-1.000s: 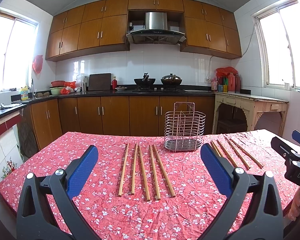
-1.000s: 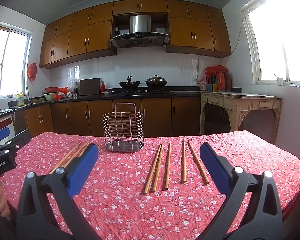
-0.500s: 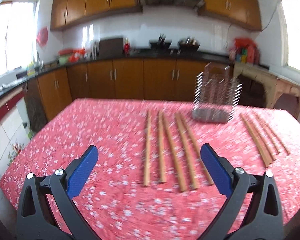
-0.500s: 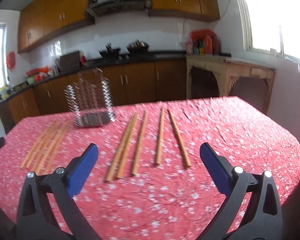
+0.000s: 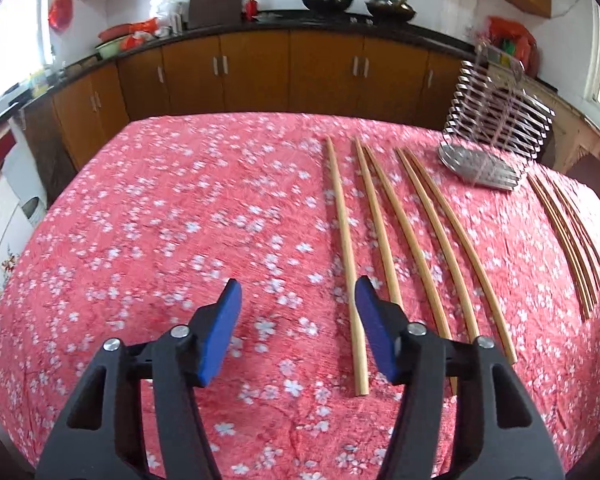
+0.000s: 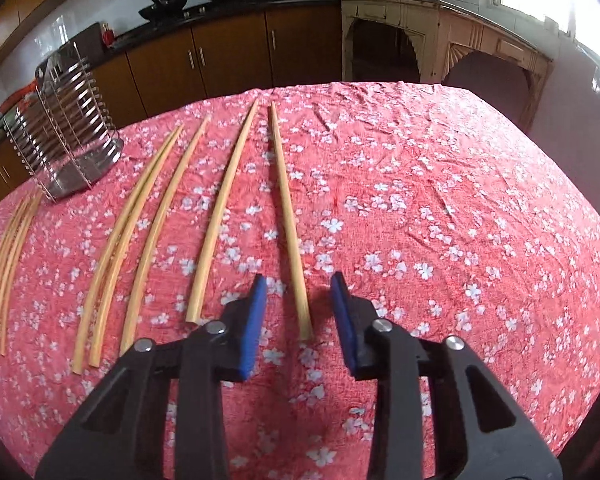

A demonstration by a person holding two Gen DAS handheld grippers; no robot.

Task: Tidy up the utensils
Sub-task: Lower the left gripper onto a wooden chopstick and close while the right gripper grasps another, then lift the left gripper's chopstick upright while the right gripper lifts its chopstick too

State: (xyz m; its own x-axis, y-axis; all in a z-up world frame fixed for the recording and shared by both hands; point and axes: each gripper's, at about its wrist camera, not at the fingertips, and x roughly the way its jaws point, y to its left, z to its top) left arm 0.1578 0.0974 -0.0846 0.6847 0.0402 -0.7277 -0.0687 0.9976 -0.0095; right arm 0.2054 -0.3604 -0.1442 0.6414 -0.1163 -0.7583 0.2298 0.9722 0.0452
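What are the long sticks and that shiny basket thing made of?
The sticks look like bamboo or wood: pale tan, matte, plain and unpainted. The basket looks like metal, probably steel: thin silvery wires and a shiny base that catch the light.

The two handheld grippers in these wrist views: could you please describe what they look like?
The two look alike. The left gripper and the right gripper each have two black plastic arms with triangular cut-outs, silver round-headed pivot pins, and flat, blue rectangular pads lining the inner faces of the fingers. No cables, markings or sleeves show in either view.
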